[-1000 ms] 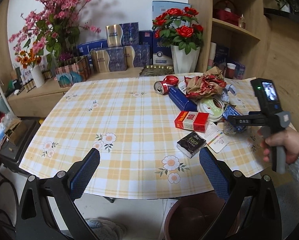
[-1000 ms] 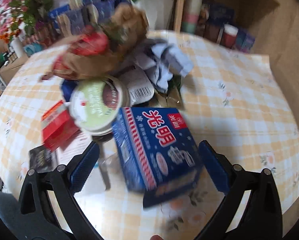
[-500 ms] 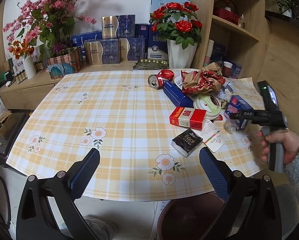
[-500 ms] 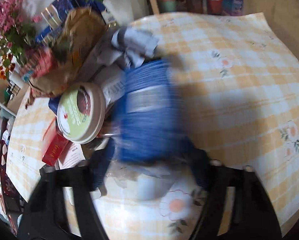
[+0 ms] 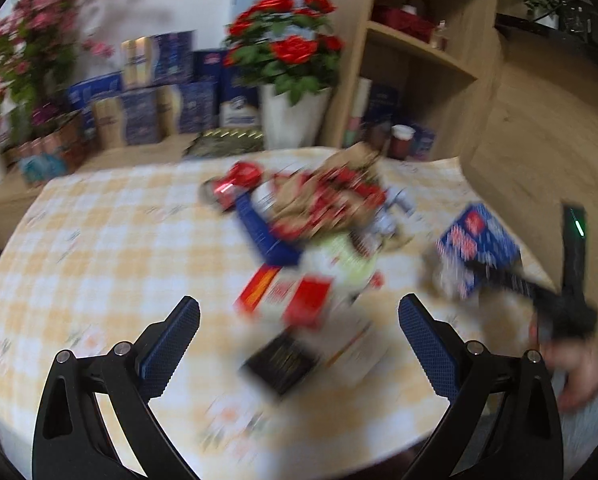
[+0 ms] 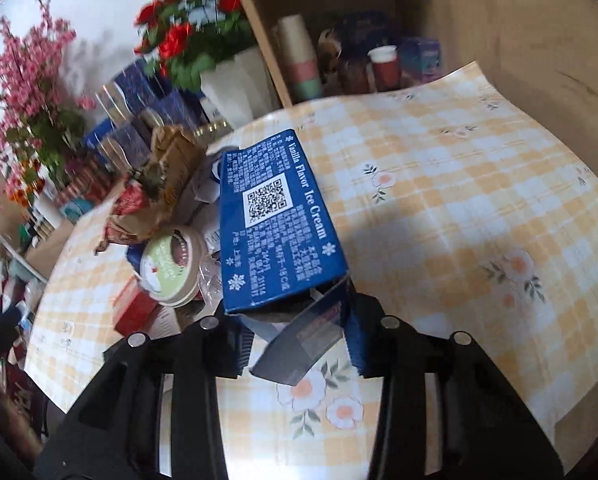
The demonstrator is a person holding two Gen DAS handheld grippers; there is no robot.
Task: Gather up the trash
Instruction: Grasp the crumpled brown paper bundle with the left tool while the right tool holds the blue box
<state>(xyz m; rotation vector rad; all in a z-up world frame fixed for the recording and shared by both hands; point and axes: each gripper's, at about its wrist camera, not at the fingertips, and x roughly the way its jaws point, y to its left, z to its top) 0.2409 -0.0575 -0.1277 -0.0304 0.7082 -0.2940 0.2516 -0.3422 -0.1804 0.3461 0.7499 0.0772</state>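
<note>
Closing on the blue carton, the right gripper has its pads on the near, open end, the box lifted clear of the table and tilted away from the camera. Left of the carton lie a round lid, a red pack and crumpled brown paper. The left gripper hangs wide open and empty over the table's near edge, short of a black pack; the carton is off to its right.

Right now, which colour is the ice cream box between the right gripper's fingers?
Blue with white print, clearest in the right wrist view: ice cream box.
</note>
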